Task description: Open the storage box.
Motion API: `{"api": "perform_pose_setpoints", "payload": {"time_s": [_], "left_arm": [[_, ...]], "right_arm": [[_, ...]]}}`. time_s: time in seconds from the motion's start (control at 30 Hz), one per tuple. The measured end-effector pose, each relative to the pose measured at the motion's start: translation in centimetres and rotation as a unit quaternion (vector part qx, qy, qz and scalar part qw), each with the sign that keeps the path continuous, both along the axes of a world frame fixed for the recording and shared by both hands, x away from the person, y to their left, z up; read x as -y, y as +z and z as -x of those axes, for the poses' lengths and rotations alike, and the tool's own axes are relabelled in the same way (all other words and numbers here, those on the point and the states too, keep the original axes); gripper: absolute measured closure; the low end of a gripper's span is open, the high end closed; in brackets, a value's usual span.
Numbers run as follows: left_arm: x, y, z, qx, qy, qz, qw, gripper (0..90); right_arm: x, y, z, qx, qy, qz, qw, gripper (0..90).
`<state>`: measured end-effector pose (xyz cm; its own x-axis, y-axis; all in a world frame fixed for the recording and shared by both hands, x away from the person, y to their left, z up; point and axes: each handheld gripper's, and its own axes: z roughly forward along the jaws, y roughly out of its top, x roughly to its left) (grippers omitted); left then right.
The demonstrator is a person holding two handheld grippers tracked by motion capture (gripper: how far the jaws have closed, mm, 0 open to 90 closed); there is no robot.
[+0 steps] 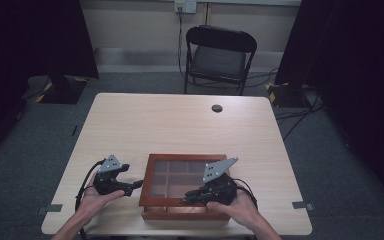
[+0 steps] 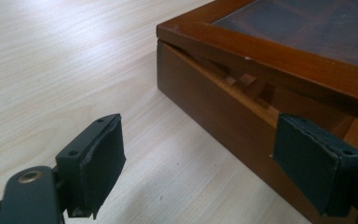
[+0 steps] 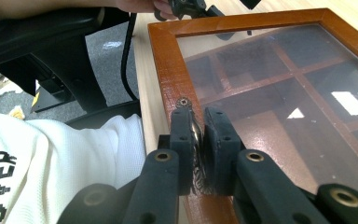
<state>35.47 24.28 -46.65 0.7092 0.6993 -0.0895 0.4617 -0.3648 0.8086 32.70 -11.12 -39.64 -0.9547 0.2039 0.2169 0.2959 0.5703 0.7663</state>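
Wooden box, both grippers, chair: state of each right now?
wooden box: glass lid raised a crack at the front, compartments look empty.
metal pull: clamped between the right fingers.
right gripper: shut on the metal pull.
left gripper: open, nothing held, one finger close by the box's side.
chair: unoccupied, behind the table.

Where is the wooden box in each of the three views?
High view: the box sits at the table's near edge, bottom centre, between both grippers.
Left gripper view: upper right, its side wall and slightly raised lid.
Right gripper view: right and centre, the glass lid seen from above, its frame clamped by the right gripper.
Shared landmark: the lid's reddish wooden frame.
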Motion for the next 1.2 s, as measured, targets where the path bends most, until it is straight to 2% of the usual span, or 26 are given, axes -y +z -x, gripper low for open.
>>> {"api": "perform_pose_setpoints", "payload": {"time_s": [0.23, 0.37, 0.47, 0.53, 0.63, 0.77, 0.87, 0.97, 1.13, 1.2], "left_arm": [[0.4, 0.3, 0.3, 0.004, -0.015, 0.006, 0.9999, 15.9], [0.7, 0.4, 0.4, 0.014, -0.021, 0.0, 0.9997, 16.0], [1.0, 0.5, 0.5, 0.012, -0.024, 0.012, 0.9996, 16.0], [1.4, 0.6, 0.7, 0.017, -0.033, 0.007, 0.9993, 16.0], [1.9, 0.8, 1.0, 0.027, -0.037, 0.009, 0.9989, 16.0], [2.0, 0.9, 1.1, 0.029, -0.044, 0.016, 0.9985, 18.7], [2.0, 0.9, 1.1, 0.035, -0.047, 0.01, 0.9982, 19.1], [2.2, 0.9, 1.2, 0.036, -0.052, 0.014, 0.9979, 18.9], [2.2, 1.0, 1.2, 0.036, -0.053, 0.012, 0.9979, 19.3], [2.2, 1.0, 1.2, 0.035, -0.051, 0.014, 0.998, 19.6]], "right_arm": [[0.0, 0.6, -0.2, 0.003, -0.002, -0.001, 1.0, 82.8], [0.1, 1.1, -0.3, 0.007, -0.007, -0.009, 0.9999, 82.8], [0.1, 1.5, -0.3, 0.011, -0.007, -0.009, 0.9999, 82.8], [0.1, 1.6, -0.3, 0.011, -0.009, -0.009, 0.9999, 82.8], [0.0, 1.7, -0.4, 0.012, -0.008, -0.009, 0.9999, 82.8], [0.0, 1.7, -0.3, 0.012, -0.009, -0.009, 0.9998, 82.8], [0.1, 1.5, -0.3, 0.017, -0.009, -0.011, 0.9997, 82.7], [0.2, 1.5, -0.1, 0.019, -0.012, -0.01, 0.9997, 82.5], [0.6, 1.6, -0.1, 0.014, -0.019, -0.016, 0.9996, 69.0], [0.9, 1.7, -0.1, 0.013, -0.024, -0.019, 0.9995, 60.7]]}}
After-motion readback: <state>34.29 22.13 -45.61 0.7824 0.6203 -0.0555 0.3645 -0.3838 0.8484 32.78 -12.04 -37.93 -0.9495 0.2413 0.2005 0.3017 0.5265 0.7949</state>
